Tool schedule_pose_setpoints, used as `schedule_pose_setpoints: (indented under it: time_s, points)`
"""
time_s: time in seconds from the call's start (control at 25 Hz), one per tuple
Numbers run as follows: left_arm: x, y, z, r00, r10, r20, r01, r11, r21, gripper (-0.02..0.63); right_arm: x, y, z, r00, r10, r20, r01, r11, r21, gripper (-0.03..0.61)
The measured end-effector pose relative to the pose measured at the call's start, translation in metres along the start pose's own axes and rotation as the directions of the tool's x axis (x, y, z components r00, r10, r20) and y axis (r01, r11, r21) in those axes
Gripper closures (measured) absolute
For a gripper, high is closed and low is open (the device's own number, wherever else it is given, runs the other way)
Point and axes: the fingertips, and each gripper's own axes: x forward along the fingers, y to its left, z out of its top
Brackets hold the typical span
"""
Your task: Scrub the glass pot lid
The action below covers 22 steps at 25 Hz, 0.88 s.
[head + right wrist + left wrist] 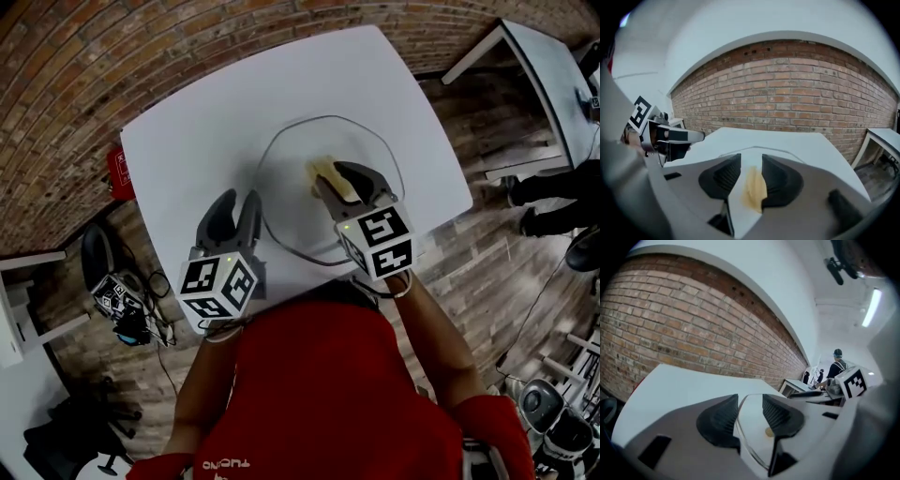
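Note:
The glass pot lid [291, 183] lies flat on the white table [187, 131], its metal rim a thin ring. A yellow sponge [326, 174] rests on the lid near its middle. My right gripper [349, 184] hangs just over the sponge, jaws open; in the right gripper view the sponge [754, 187] shows in the gap between the pads, below them. My left gripper [235, 208] is open above the lid's left rim. In the left gripper view the lid's edge [746, 442] runs under the gap, and nothing is between the jaws.
A brick wall [797, 89] stands behind the table. A second white table [548, 66] and a person's legs [553, 187] are at the right. A red object [116, 173] sits by the table's left edge; a chair and gear [117, 300] stand on the floor.

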Motion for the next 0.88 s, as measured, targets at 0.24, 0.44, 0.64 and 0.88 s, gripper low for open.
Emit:
schedule_pose_setpoints:
  time_s: [0.24, 0.44, 0.64, 0.88]
  points:
    - [-0.010, -0.044, 0.047, 0.987, -0.066, 0.148, 0.039, 0.984, 0.174, 0.525, -0.031, 0.030, 0.051, 0.965, 0.054, 0.257, -0.037, 0.997, -0.070, 0.473]
    - [-0.018, -0.066, 0.057, 0.979, -0.091, 0.183, 0.036, 0.959, 0.282, 0.578, -0.054, 0.037, 0.079, 0.913, 0.034, 0.408, 0.000, 0.997, -0.083, 0.531]
    - [-0.028, -0.082, 0.067, 0.963, -0.145, 0.226, 0.060, 0.938, 0.342, 0.589, -0.070, 0.046, 0.097, 0.866, 0.054, 0.498, -0.017, 0.997, -0.078, 0.541]
    - [-0.042, -0.101, 0.078, 0.941, -0.213, 0.262, 0.097, 0.915, 0.393, 0.594, -0.092, 0.060, 0.112, 0.826, 0.089, 0.557, -0.055, 0.995, -0.078, 0.548]
